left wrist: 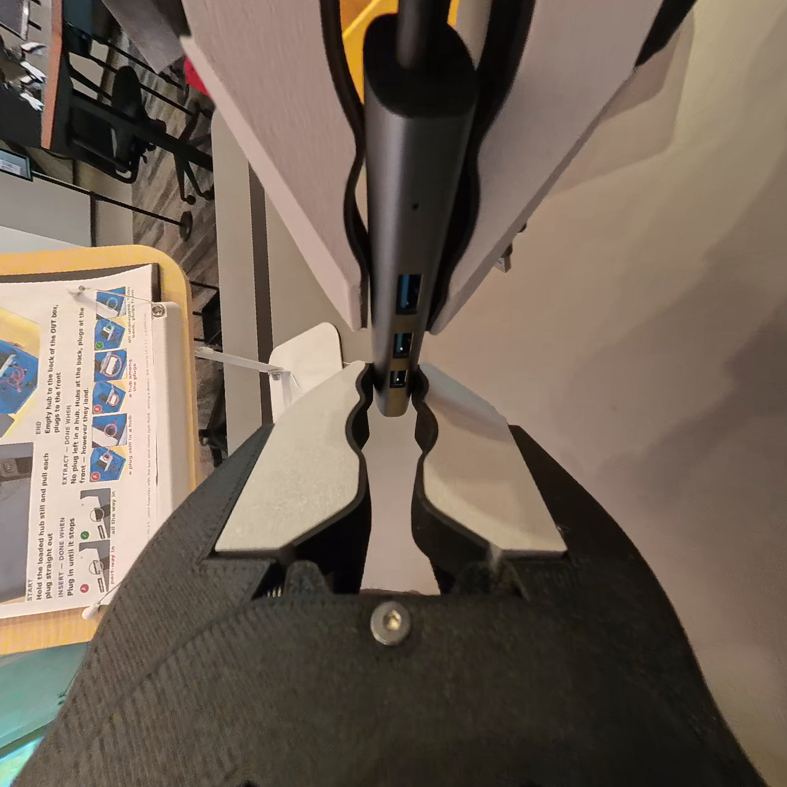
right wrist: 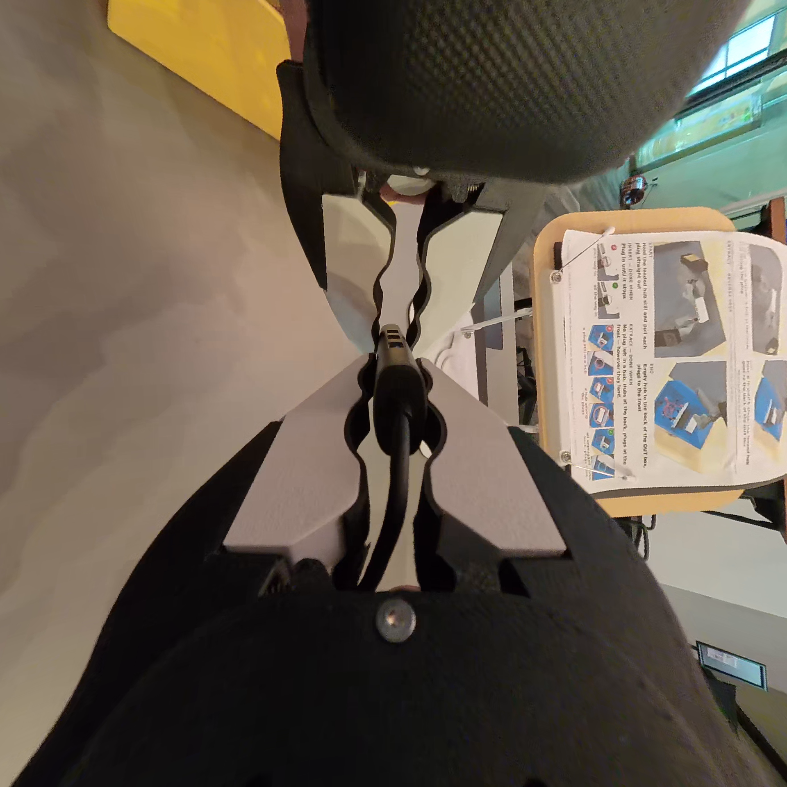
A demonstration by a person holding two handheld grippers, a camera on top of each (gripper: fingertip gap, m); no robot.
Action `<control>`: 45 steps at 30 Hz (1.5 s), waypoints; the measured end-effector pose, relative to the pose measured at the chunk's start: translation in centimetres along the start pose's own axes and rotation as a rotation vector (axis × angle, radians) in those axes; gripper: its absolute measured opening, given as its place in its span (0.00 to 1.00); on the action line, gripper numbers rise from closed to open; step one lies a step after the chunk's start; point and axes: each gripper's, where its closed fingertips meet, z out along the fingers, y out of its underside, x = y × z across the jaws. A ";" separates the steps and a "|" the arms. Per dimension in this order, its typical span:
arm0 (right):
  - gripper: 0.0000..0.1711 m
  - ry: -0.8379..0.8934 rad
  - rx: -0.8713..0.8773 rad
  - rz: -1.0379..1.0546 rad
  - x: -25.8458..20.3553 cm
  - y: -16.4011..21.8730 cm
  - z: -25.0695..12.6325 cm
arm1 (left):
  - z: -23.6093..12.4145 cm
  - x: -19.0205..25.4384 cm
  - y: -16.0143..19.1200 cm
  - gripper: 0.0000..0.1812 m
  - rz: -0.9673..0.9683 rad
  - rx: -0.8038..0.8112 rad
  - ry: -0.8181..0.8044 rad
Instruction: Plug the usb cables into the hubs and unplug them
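Note:
A grey USB hub is held in the air between both grippers, end to end. My left gripper is shut on the hub's free end. Three blue ports on its side are empty. My right gripper is shut on the hub's other end, where its black cable runs back between the fingers. In the left wrist view the right gripper faces me, with a black cable beside the hub. In the right wrist view the left gripper faces me. No plug is visible.
A printed instruction sheet on a wooden board stands to one side, also in the right wrist view. A yellow box lies on the beige table. Office chairs stand beyond the table. The left gripper's tips are roughly 4 centimeters from the right gripper's.

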 end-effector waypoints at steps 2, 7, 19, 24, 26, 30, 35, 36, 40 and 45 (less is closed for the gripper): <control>0.09 0.000 -0.006 -0.007 -0.1 0.2 0.1 | 0.1 0.0 0.1 0.09 -0.003 -0.021 -0.003; 0.09 -0.015 0.003 0.021 -0.2 0.5 0.2 | 0.2 0.3 0.2 0.09 -0.027 -0.030 0.014; 0.08 -0.018 -0.045 0.027 -0.4 2.0 0.4 | 0.1 0.2 0.0 0.10 -0.093 -0.047 0.029; 0.08 -0.010 -0.046 0.036 -0.3 2.9 0.7 | -0.9 -0.7 1.3 0.34 -0.158 -0.101 -0.008; 0.08 0.003 -0.052 0.031 -0.1 3.2 0.7 | -1.7 -0.9 1.9 0.36 -0.186 -0.110 -0.022; 0.08 0.028 -0.055 0.014 0.2 3.6 1.0 | -3.6 -1.0 3.6 0.39 -0.244 -0.146 -0.064; 0.08 0.041 -0.045 0.014 0.3 3.8 1.3 | -6.7 -0.9 5.9 0.39 -0.324 -0.180 -0.127; 0.08 0.046 -0.042 0.013 0.4 3.8 1.3 | -7.2 -0.9 6.4 0.39 -0.342 -0.186 -0.139; 0.08 0.057 -0.033 0.014 0.6 3.7 1.4 | -9.4 -0.3 8.2 0.38 -0.392 -0.217 -0.179; 0.08 0.059 -0.029 0.022 0.7 3.7 1.6 | -11.7 0.2 10.0 0.35 -0.454 -0.236 -0.224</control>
